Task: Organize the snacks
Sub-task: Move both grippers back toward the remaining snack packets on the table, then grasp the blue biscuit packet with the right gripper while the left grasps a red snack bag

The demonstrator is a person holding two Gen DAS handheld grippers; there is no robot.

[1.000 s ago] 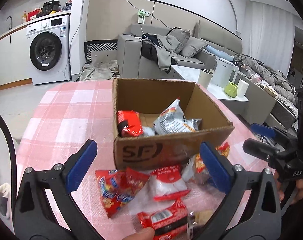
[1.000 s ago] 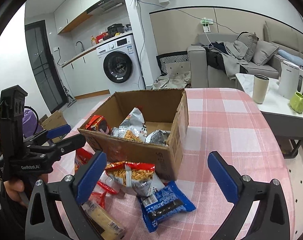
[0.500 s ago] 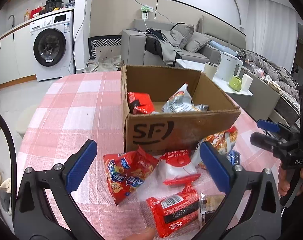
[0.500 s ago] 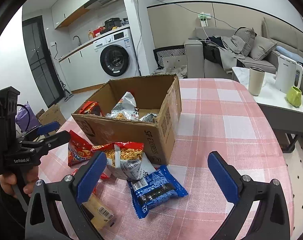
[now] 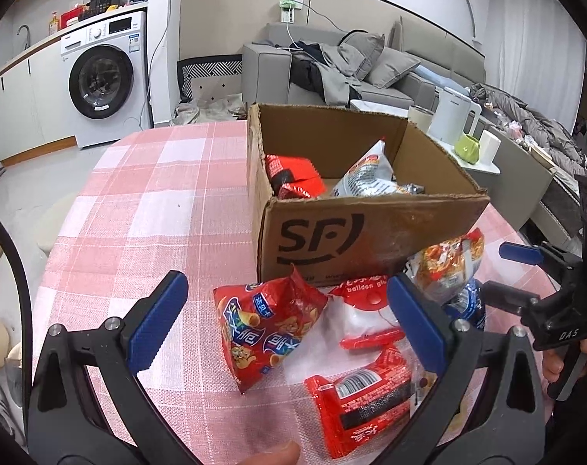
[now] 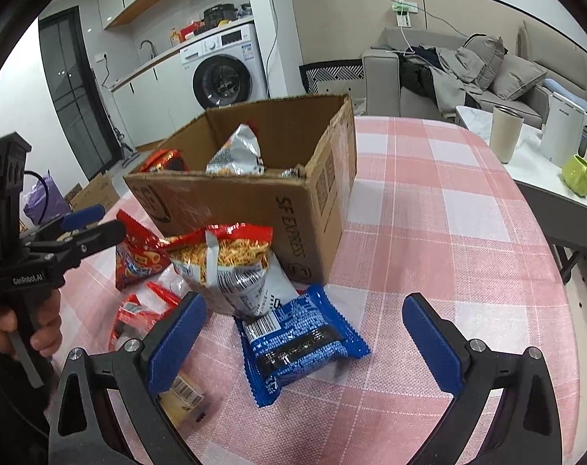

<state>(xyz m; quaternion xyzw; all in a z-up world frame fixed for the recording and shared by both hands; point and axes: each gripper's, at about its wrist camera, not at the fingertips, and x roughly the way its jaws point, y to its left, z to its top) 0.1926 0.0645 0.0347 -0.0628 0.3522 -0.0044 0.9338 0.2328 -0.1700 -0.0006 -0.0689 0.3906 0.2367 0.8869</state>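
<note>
A cardboard SF box (image 5: 375,228) stands on the pink checked table and holds several snack bags; it also shows in the right wrist view (image 6: 231,197). Loose snacks lie in front of it: a red and blue bag (image 5: 266,329), a white and red pack (image 5: 361,317), a red wrapper (image 5: 367,395), a noodle-snack bag (image 6: 227,267) and a blue packet (image 6: 301,345). My left gripper (image 5: 285,325) is open and empty above the red and blue bag. My right gripper (image 6: 305,335) is open and empty, straddling the blue packet.
The table's cloth (image 5: 146,209) stretches left of the box and right of it (image 6: 440,232). A side table with a mug, kettle (image 6: 568,135) and green cup stands at the right. A washing machine (image 5: 103,77) and a sofa (image 5: 332,66) are behind.
Both grippers have drawn back and down toward the loose snacks in front of the box. Both stay open and empty. The box and snacks have not moved.
</note>
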